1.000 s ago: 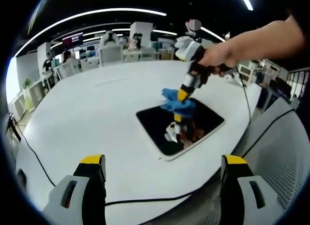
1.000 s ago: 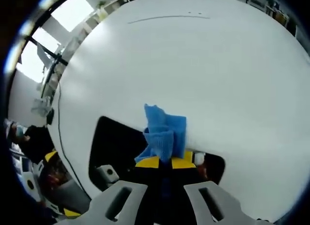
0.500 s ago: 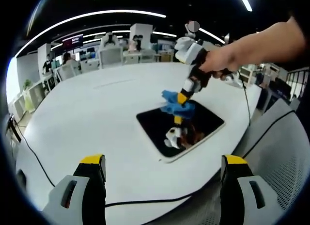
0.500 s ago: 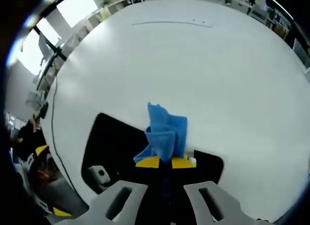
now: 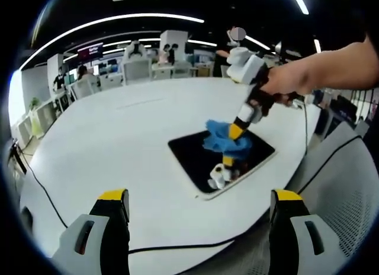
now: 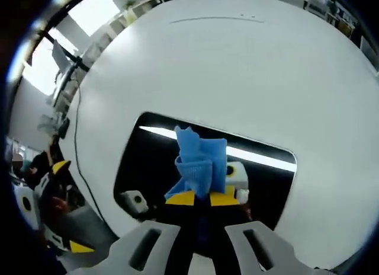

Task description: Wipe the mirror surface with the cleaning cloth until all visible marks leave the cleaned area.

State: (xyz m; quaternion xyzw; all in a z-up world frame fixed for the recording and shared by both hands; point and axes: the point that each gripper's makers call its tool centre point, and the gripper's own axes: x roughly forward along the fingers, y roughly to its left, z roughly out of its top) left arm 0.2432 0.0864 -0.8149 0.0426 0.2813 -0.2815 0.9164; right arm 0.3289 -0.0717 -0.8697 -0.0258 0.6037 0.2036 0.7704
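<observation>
in the left gripper view, my left gripper [image 5: 198, 213] hung back over the near edge of the white table [image 5: 112, 138], its jaws wide apart with nothing between them. the mirror [image 5: 201, 159] lay flat toward the table's right edge, dark glass in a pale frame. my right gripper [image 5: 234, 133] came down onto it from the right, held in my hand [image 5: 290, 82], with the blue cloth [image 5: 225, 141] bunched at its tip and touching the glass around the middle, toward the mirror's far side. a cable [image 5: 53, 210] ran along the table's near left edge.

in the right gripper view, my right gripper [image 6: 200, 199] had its jaws closed tight on the cloth [image 6: 198, 162], which stood up in a fold above the yellow tips. the mirror [image 6: 148, 153] spread under it, reflecting a ceiling light as a bright bar. i couldn't make out any marks on the glass from here.

to do this stroke well, i judged i should keep the cloth pressed flat, sweep in overlapping passes from edge to edge, and keep the clamp firm so the cloth wouldn't slip out.
</observation>
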